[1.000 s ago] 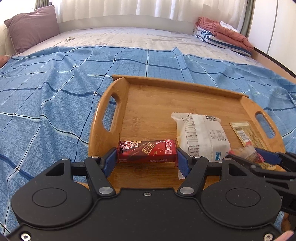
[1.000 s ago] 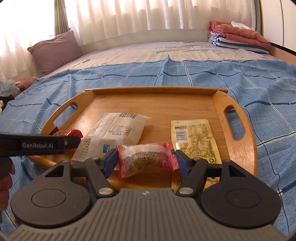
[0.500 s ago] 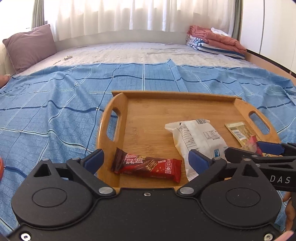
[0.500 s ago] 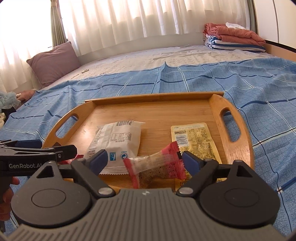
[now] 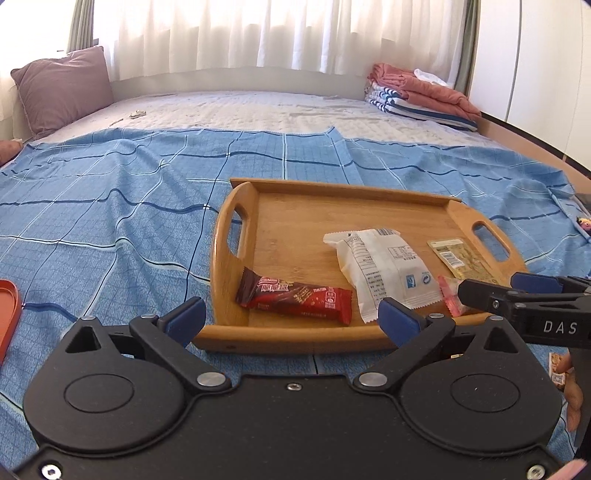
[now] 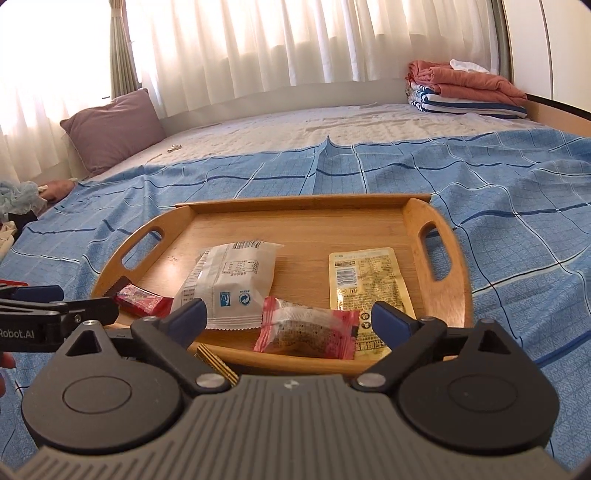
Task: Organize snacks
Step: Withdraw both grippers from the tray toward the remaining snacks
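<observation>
Both tools, left (image 5: 291, 319) and right (image 6: 288, 321), are seen spread, the right still opening, nothing pinched; four snack packets (image 6: 236, 284) are counted inside the rimmed wooden tray (image 5: 295, 338), bare bedspread (image 5: 110, 229) all around

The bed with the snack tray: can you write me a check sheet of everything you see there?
Surface: blue checked bedspread over a bed.
Job's things: wooden two-handled tray holding a red chocolate bar, white packet, gold flat packet and pink-ended clear candy wrapper.
Clutter: orange lid at the left edge.
Grippers: left gripper open, empty; right gripper opening, its pads clear of the candy wrapper.
Cables: nothing seen.
Surroundings: mauve pillow, folded blankets, white curtains.
</observation>
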`<state>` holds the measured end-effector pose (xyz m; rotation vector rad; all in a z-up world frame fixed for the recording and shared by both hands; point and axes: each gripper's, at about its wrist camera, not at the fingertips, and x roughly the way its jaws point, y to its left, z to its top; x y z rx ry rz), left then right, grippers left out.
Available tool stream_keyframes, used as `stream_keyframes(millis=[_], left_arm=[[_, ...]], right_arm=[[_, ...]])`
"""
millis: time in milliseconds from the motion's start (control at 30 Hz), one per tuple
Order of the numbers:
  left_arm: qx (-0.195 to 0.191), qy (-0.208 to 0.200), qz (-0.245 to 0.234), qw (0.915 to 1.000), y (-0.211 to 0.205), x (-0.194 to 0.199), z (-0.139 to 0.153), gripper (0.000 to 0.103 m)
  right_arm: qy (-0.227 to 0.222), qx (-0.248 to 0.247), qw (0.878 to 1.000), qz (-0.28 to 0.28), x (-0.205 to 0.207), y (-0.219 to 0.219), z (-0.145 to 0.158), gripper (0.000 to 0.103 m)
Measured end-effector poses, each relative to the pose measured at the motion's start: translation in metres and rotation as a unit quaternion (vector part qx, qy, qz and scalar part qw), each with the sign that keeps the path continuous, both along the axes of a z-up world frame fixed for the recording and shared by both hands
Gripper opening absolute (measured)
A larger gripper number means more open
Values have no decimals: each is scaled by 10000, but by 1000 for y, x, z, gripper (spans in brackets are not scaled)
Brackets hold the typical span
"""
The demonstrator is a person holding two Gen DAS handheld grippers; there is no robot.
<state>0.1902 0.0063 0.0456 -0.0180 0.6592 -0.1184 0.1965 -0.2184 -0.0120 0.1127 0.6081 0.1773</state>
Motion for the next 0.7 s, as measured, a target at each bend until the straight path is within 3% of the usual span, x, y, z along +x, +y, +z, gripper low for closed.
stream_keyframes(millis=[300,700], left_arm=[[36,-126,-157,9998,2,-38,-1,102],[235,-152,-255,9993,7,-72,-12,102]], right_arm=[[-145,-112,9998,78,-38,-6,3,102],[-304,-684,9972,64,-87,-10,-4,103]])
